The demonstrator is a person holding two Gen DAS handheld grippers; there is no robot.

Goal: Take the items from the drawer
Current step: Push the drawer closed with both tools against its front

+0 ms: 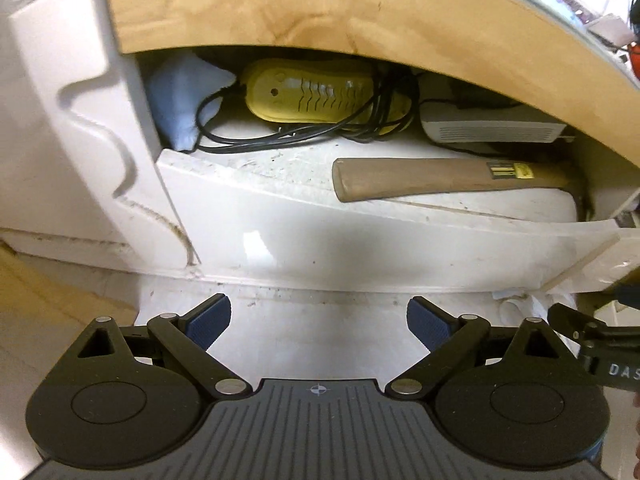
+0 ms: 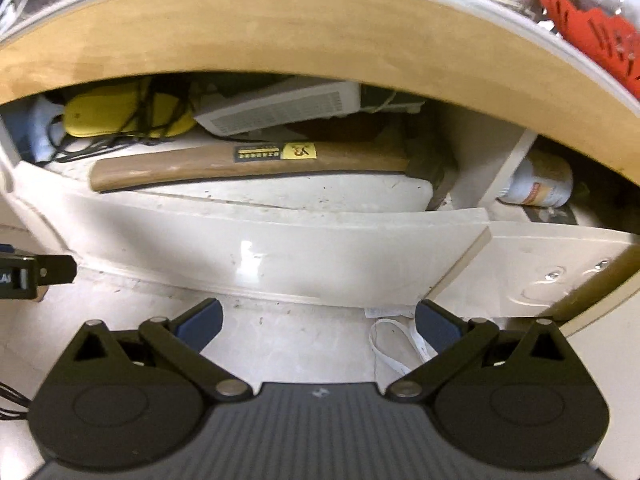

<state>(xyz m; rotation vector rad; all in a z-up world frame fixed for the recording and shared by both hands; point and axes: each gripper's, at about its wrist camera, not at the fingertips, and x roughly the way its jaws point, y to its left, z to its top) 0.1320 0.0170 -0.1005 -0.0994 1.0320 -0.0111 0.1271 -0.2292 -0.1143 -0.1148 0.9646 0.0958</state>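
Wooden-handled hammer (image 2: 248, 166) in drawer (image 2: 280, 256); both grippers — left gripper (image 1: 319, 322), right gripper (image 2: 319, 322) — agape.

The left tool (image 1: 319, 324) is spread wide, blue pads (image 1: 210, 322) apart and holding nothing. The right tool (image 2: 319, 326) (level beside it) gapes equally, also unloaded.

Left hand-held gripper (image 1: 319, 322) agape before drawer (image 1: 320, 240); hammer (image 1: 440, 180) inside.

Drawer (image 1: 320, 236) w/ hammer (image 1: 448, 180), yellow device (image 1: 312, 94), cords (image 1: 280, 136).
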